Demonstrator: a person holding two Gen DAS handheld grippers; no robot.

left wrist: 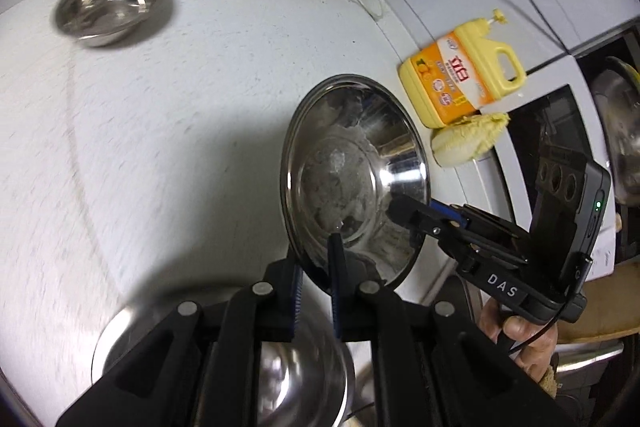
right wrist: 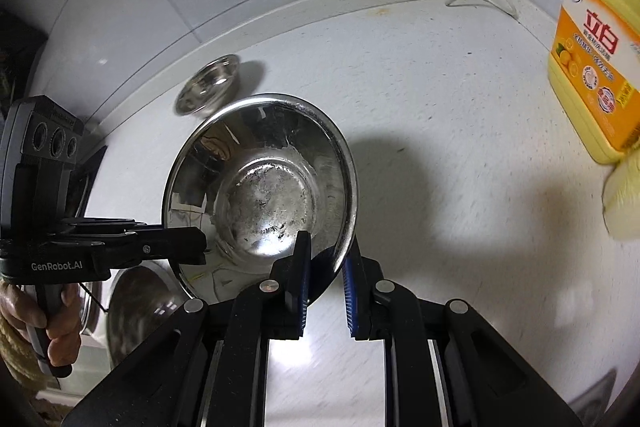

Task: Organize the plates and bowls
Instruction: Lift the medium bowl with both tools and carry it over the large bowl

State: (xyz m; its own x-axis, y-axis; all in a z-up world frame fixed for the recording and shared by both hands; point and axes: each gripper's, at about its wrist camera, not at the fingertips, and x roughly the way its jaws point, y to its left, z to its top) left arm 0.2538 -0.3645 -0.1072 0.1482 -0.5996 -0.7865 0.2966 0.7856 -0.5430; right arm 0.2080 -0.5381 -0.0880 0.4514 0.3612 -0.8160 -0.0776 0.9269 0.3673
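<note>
Above a white speckled counter (left wrist: 200,127), a steel bowl (left wrist: 356,175) is held tilted in the air, gripped at its rim by both grippers at once. In the left wrist view, the left gripper (left wrist: 316,267) sits at six o'clock with its two blue-padded fingers drawn narrow, one inside the bowl and one outside, pinching the lower rim. The right gripper (left wrist: 408,211) reaches in from four o'clock, its black fingers closed over the bowl's right edge, with a person's hand (left wrist: 524,335) on its handle. In the right wrist view, the same bowl (right wrist: 260,187) fills the centre; the right gripper (right wrist: 326,267) clamps the rim at five o'clock, its gap narrow with the rim between the pads. The left gripper (right wrist: 188,245) enters from nine o'clock and bites the bowl's left edge. A second, smaller steel bowl (left wrist: 112,7) rests upright on the counter at ten o'clock, well apart. Another bowl (left wrist: 224,359) lies below the left gripper at seven o'clock. A yellow detergent bottle (left wrist: 460,79) stands at two o'clock, with a pale cabbage piece (left wrist: 464,143) just beside it.
</note>
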